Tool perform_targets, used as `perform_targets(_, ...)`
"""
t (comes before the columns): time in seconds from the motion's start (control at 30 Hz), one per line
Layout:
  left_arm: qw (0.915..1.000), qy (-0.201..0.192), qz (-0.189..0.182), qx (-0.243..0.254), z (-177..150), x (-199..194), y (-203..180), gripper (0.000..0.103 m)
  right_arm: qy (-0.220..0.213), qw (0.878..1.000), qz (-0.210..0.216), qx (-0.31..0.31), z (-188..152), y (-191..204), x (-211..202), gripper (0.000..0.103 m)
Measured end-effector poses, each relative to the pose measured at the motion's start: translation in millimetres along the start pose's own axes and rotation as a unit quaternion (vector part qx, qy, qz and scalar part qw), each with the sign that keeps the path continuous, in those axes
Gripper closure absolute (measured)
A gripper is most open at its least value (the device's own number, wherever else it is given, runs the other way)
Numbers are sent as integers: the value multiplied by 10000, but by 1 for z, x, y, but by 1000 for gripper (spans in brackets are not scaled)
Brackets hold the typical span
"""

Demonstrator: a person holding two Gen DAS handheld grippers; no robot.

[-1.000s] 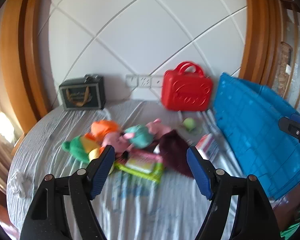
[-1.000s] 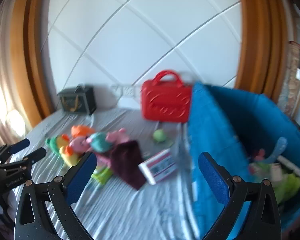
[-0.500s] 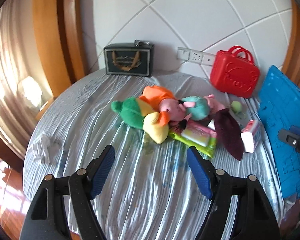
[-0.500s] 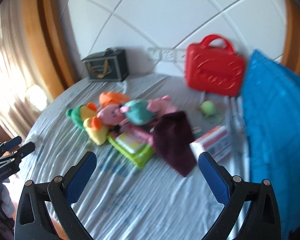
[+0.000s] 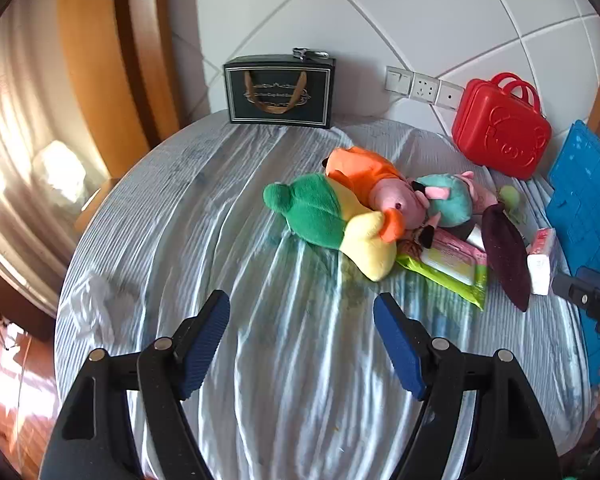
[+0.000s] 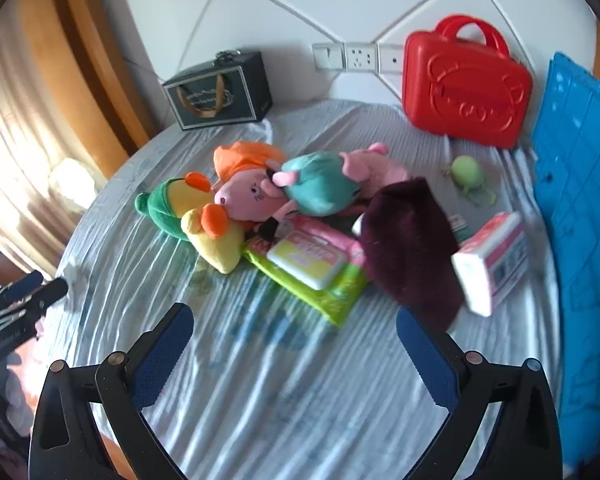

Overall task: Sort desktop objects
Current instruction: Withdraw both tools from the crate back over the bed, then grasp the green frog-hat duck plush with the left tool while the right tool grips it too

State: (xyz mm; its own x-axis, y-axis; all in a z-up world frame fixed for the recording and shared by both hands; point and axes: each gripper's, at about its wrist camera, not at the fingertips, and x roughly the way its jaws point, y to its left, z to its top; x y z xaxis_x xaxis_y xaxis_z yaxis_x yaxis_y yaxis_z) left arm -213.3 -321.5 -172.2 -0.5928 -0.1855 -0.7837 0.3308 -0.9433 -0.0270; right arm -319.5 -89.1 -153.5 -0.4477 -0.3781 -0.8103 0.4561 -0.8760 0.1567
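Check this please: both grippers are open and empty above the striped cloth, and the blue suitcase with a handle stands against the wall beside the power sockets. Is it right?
One detail is wrong: the suitcase is red, not blue, as the right wrist view shows. The rest holds: left gripper and right gripper are open and empty above the striped cloth, and the suitcase stands against the wall beside the power sockets.
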Motion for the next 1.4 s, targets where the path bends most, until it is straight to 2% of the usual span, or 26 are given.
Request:
perform_targets(0.2, 9953, 293, -382, 846, 64, 81, 15, 29, 155, 9968, -434, 657, 6, 34, 40, 0)
perform_targets(0.37, 9879, 570, -899, 1126, 112, 148, 2, 29, 399, 9888, -662, 1281, 3, 49, 74, 0)
perform_targets(0.4, 9855, 652, -1006, 1198, 119, 164, -4, 29, 448, 9874, -709, 1343, 3, 51, 79, 0)
perform_targets(0.47, 9825, 800, -993, 1357, 126, 191, -13, 29, 525, 9853, -835, 1396, 5, 56, 89, 0)
perform_targets(0.53, 9775, 1121, -989, 1485, 123, 221, -17, 28, 586, 9837, -920, 1428, 8, 61, 99, 0)
perform_targets(0.6, 9754, 1105, -1215, 1469, 115, 224, -10, 26, 596, 9838, -874, 1446, 13, 66, 109, 0)
perform_targets(0.73, 9735, 1080, -1325, 1519, 82, 208, 17, 22, 523, 9861, -728, 1401, 26, 78, 128, 0)
perform_targets(0.8, 9732, 1093, -1368, 1492, 67, 205, 28, 18, 541, 9867, -520, 1444, 28, 86, 142, 0)
perform_targets(0.93, 9712, 1090, -1510, 1483, 52, 203, 37, 18, 733, 9866, -47, 1455, 27, 106, 177, 0)
perform_targets(1.07, 9678, 1005, -1547, 1713, 41, 201, 42, 18, 1122, 9841, -102, 1371, 18, 120, 203, 0)
perform_targets(1.17, 9674, 1034, -1578, 1687, 36, 203, 41, 16, 1255, 9826, -86, 1369, 8, 122, 211, 6)
perform_targets(1.3, 9661, 1025, -1614, 1733, 34, 206, 39, 15, 1239, 9851, -124, 1188, 9, 125, 212, 7)
perform_targets(1.4, 9651, 1081, -1565, 1798, 35, 213, 34, 8, 1304, 9850, -137, 1122, 12, 124, 219, 5)
